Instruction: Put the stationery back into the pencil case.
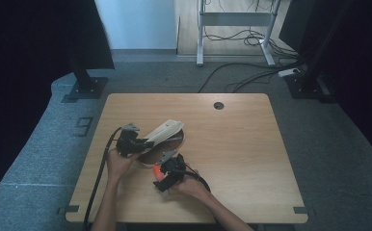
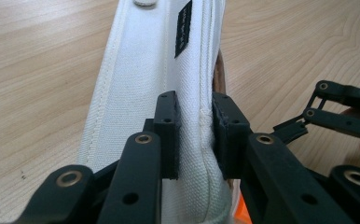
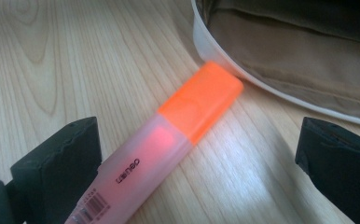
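High view: a pale wooden table (image 1: 242,144) with rounded corners and a round cable hole stands on grey carpet. Near its left half lies a white canvas pouch (image 1: 164,131), its flap lifted at a slant above the brown-lined body. The left gripper (image 1: 143,143), black and angular, meets the flap's lower end. The right gripper (image 1: 164,179) sits just in front of the pouch, with the orange highlighter (image 1: 156,170) at its tip, its cap end toward the pouch. Bare forearms come in from the bottom edge, and a black cable trails from each gripper.

Left gripper view: the two black jaws pinch a stitched edge of the pouch (image 2: 141,88). The cloth is coarse woven canvas with a raised seam, a small black label and a pale snap button near the top. The pads press on the fabric from both sides. The other gripper's thin black links show at the right, over smooth wood grain.

Right gripper view: the jaws stand spread wide, their blocky black pads on either side of the highlighter (image 3: 169,140). It lies flat on the table, a translucent pink barrel with black print and a barcode, capped in opaque orange. The cap's squared end touches the pouch's white rounded rim (image 3: 215,51); inside is soft, creased brown lining.
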{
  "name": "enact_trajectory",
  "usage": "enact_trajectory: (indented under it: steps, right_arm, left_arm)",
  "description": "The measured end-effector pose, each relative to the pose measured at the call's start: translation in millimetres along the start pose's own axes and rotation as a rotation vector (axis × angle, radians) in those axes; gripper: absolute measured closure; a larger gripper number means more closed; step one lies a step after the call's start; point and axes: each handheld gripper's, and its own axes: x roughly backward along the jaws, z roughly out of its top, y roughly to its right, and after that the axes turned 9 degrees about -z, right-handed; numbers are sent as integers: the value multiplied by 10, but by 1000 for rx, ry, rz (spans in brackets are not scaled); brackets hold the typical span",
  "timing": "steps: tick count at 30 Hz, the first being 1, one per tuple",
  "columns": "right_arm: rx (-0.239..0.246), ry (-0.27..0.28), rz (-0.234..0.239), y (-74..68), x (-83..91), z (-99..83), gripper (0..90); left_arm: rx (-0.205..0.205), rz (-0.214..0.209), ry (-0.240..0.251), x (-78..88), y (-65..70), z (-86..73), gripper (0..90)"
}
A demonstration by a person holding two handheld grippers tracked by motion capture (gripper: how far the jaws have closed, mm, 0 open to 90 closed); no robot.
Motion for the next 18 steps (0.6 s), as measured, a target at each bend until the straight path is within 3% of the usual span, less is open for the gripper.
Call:
enact_trajectory:
  steps: [6,13,18]
  right_arm:
    - [21,-27,4,56,52,-73,26]
    - [20,-20,0,142,129,-138,196]
    - [61,2,31,108,160,-131,375]
  left_arm:
    - [1,-2,-3,0,-3,0,739]
    - [2,-6,-3,4,-11,0,739]
    - [6,-7,-1,8,-13,0,739]
